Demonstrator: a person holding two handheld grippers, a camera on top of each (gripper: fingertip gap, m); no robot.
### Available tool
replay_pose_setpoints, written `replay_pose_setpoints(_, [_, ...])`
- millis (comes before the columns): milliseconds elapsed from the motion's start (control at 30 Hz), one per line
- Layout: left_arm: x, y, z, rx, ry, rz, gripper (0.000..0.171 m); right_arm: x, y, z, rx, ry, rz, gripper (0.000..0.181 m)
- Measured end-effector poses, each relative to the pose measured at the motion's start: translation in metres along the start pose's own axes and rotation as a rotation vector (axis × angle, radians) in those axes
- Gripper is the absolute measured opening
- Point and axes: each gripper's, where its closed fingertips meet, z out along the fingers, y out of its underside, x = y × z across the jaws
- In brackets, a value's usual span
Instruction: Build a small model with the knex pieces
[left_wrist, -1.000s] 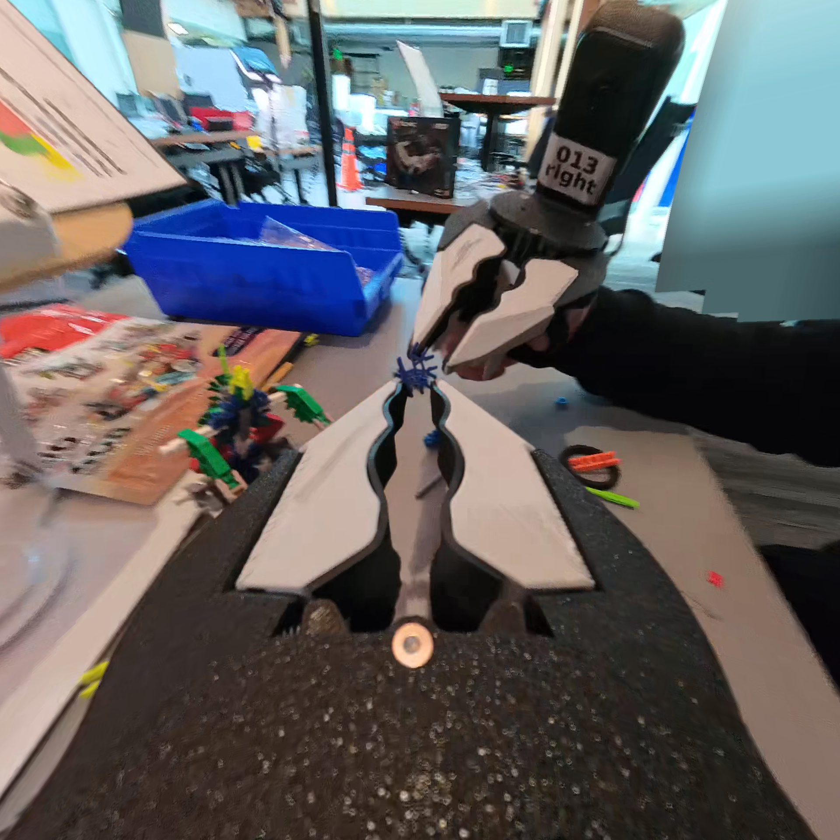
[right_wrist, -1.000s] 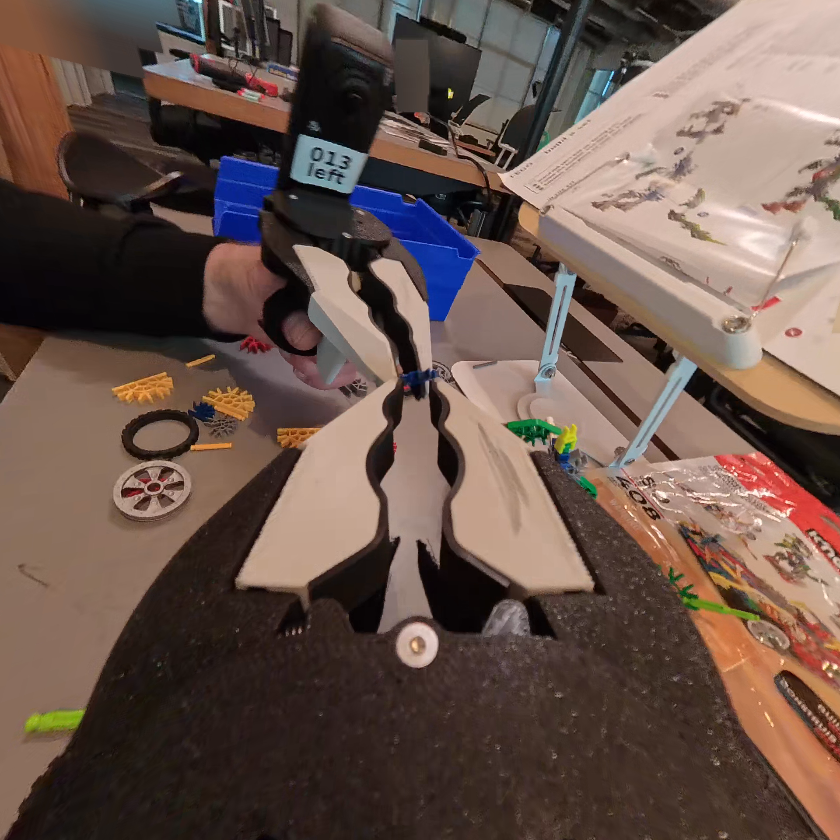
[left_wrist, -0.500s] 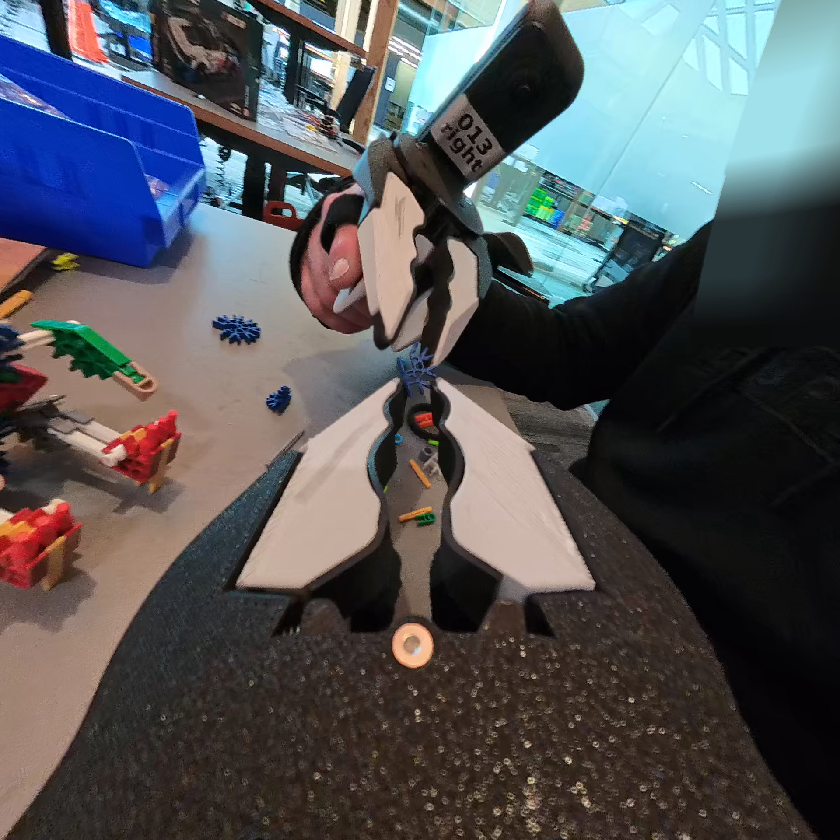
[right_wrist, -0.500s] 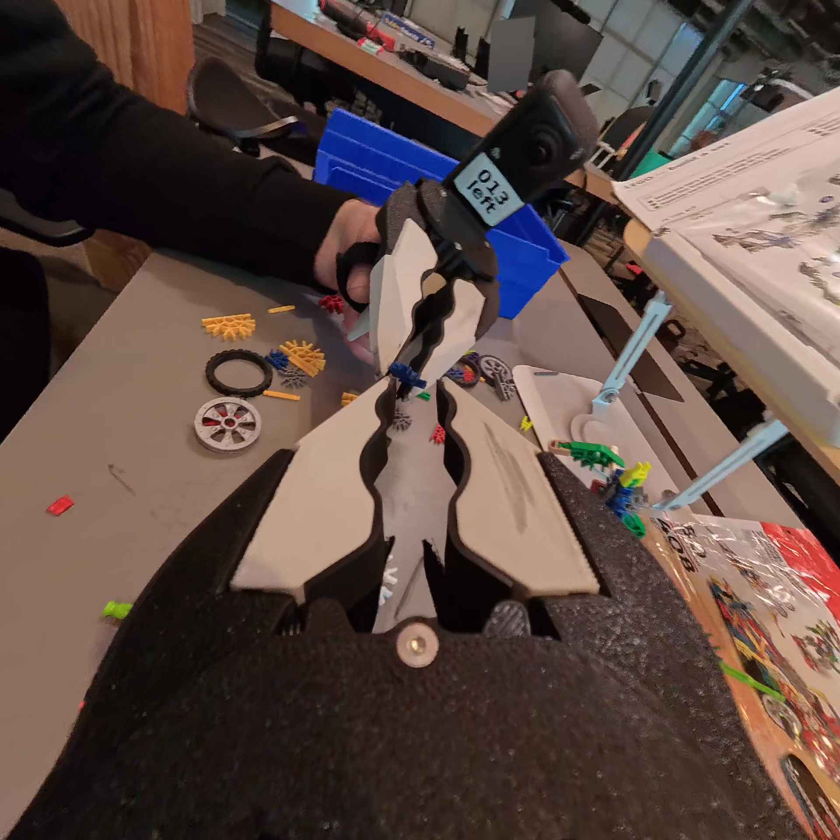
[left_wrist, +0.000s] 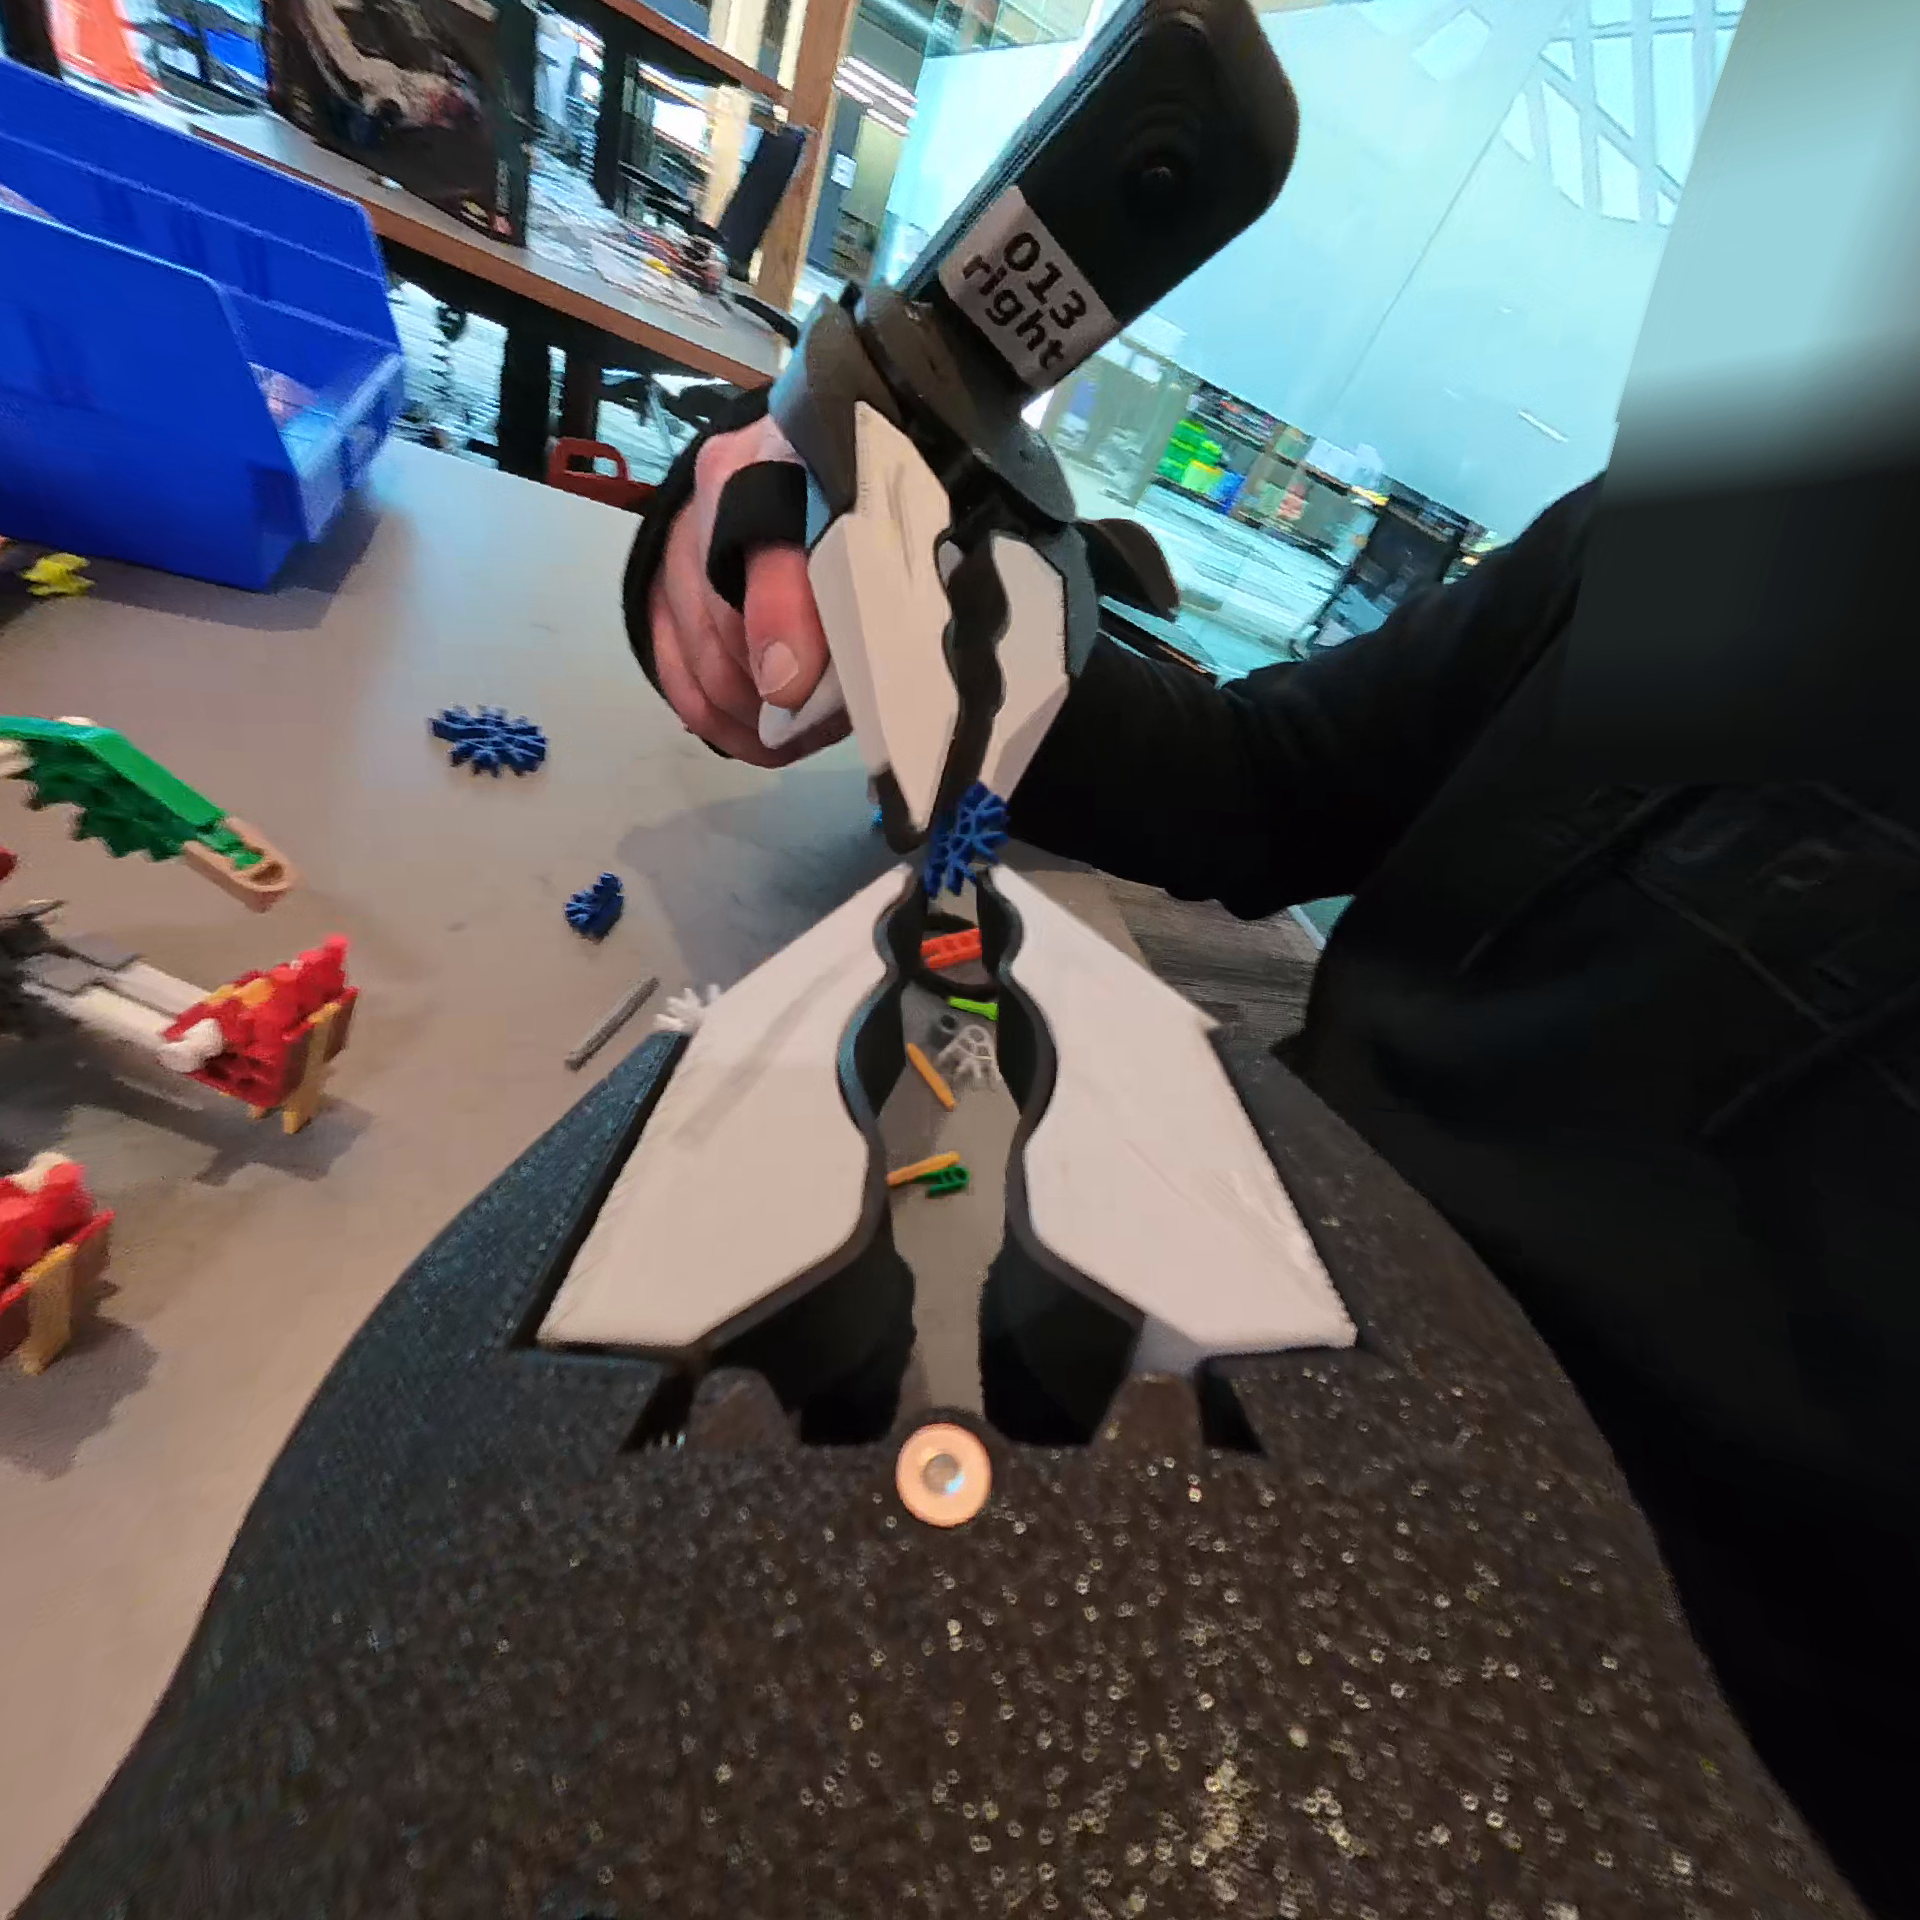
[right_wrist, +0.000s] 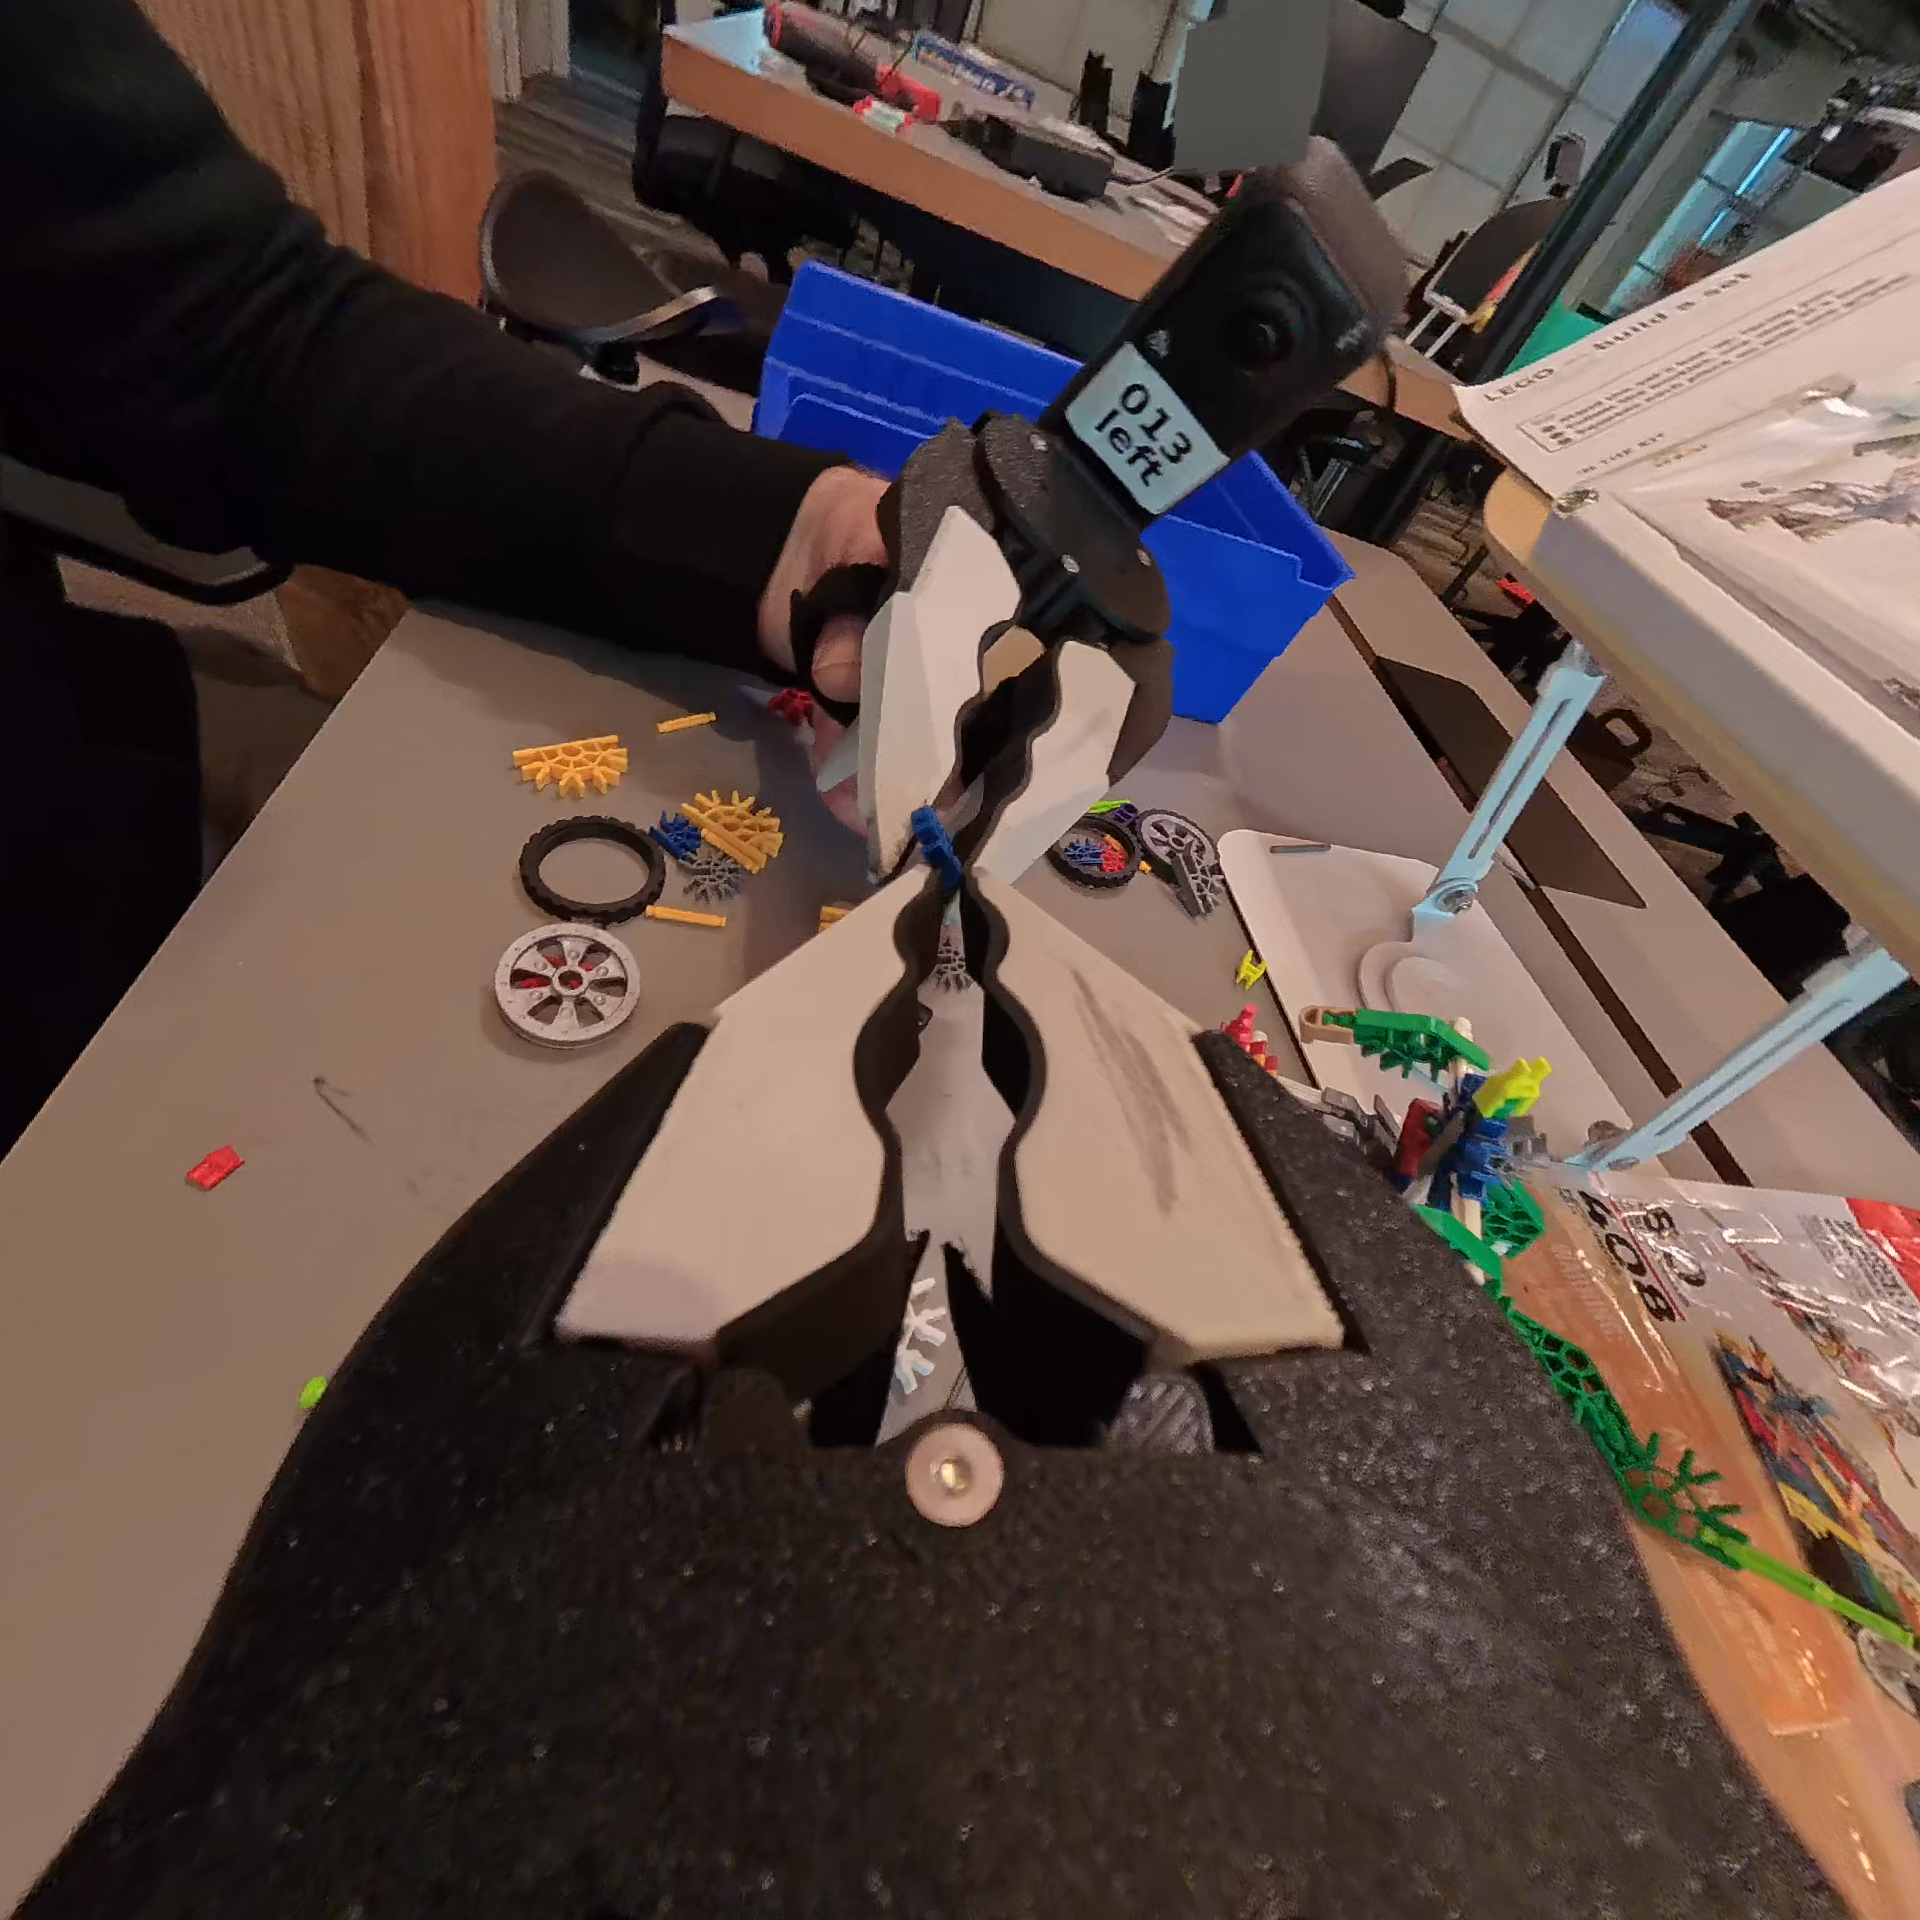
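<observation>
1. Above the grey table (left_wrist: 436, 582), your left gripper (left_wrist: 948, 883) and right gripper (left_wrist: 940, 821) meet tip to tip, both clenched on one blue snowflake connector (left_wrist: 961, 836).
2. From the right wrist view, that connector (right_wrist: 935, 842) sits pinched between both pairs of tips.
3. Nearby lie a black tyre (right_wrist: 592, 871), a grey wheel (right_wrist: 567, 983) and yellow connectors (right_wrist: 571, 764).
4. Farther back stands a blue bin (left_wrist: 156, 343).

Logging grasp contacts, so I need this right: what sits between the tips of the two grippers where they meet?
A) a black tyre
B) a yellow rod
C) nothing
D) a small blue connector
D: the left gripper and right gripper both pinch the blue connector above the table.
</observation>
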Motion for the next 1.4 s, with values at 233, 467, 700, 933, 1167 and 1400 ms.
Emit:
replay_pose_setpoints(233, [-0.021,-0.006,-0.004,-0.003,-0.182,0.096,0.009,0.016,0.008,0.0,0.03,0.013,0.158,0.002])
replay_pose_setpoints(467, [-0.042,-0.018,-0.014,0.007,-0.411,0.29,0.011,0.032,0.018,-0.003,0.053,0.022,0.334,0.002])
replay_pose_setpoints(700, [-0.043,-0.018,-0.012,0.001,-0.431,0.329,0.004,0.034,0.021,-0.001,0.06,0.013,0.385,0.002])
replay_pose_setpoints(933, [-0.044,-0.021,-0.013,0.019,-0.447,0.332,0.007,0.036,0.019,-0.001,0.08,0.015,0.41,0.002])
replay_pose_setpoints(1167, [-0.045,-0.021,-0.012,0.026,-0.452,0.339,0.007,0.037,0.017,0.0,0.101,0.014,0.43,0.002])
replay_pose_setpoints(1400, [-0.045,-0.023,-0.011,0.035,-0.459,0.353,0.003,0.04,0.016,0.0,0.118,0.018,0.449,0.002])
